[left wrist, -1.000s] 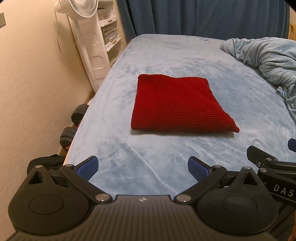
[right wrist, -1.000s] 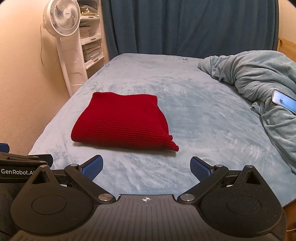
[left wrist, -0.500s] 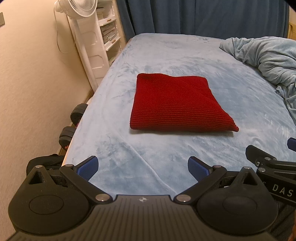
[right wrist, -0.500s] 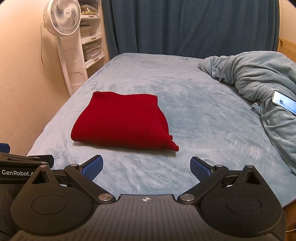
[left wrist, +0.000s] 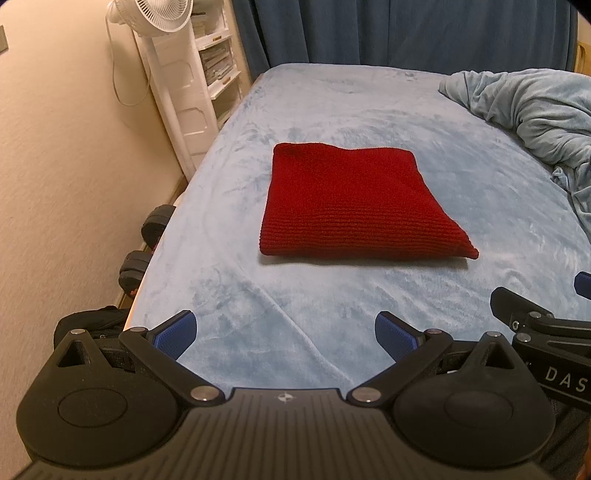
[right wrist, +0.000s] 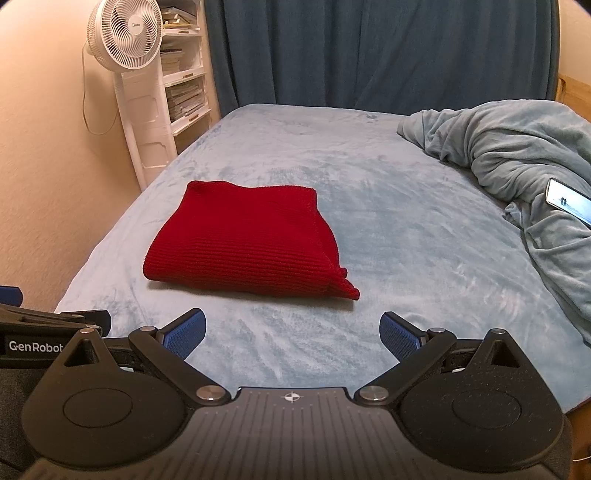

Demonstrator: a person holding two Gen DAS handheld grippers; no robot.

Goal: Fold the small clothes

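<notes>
**One folded red knit, two idle hand-held grippers over a blue bed**

From my remote seat I count one garment: a single red knit piece [left wrist: 354,206], folded into a neat rectangle and lying flat on the left-centre of the bed [left wrist: 332,110], well apart from both tools. Two hand-held grippers are in play. The left hand-held gripper [left wrist: 284,334] hangs over the near edge of the bed with its jaws spread wide and nothing between its two blue pads [left wrist: 173,334]. The right hand-held gripper [right wrist: 291,332] sits just beside it, equally wide and empty; part of its black body shows at the right edge of the left wrist view.

The bed wears a pale blue plush cover, lightly creased. One rumpled blue-grey blanket [right wrist: 517,147] is heaped along the right side, and one phone [right wrist: 567,201] with a lit screen rests on its folds. One white standing fan [right wrist: 125,35] stands by the cream wall [left wrist: 74,166] at the bed's left, in front of a white shelf unit [right wrist: 184,92] stacked with papers. A dark blue curtain [right wrist: 369,48] closes off the far end. I count two dark dumbbells [left wrist: 147,240] on the floor in the gap between bed and wall.
</notes>
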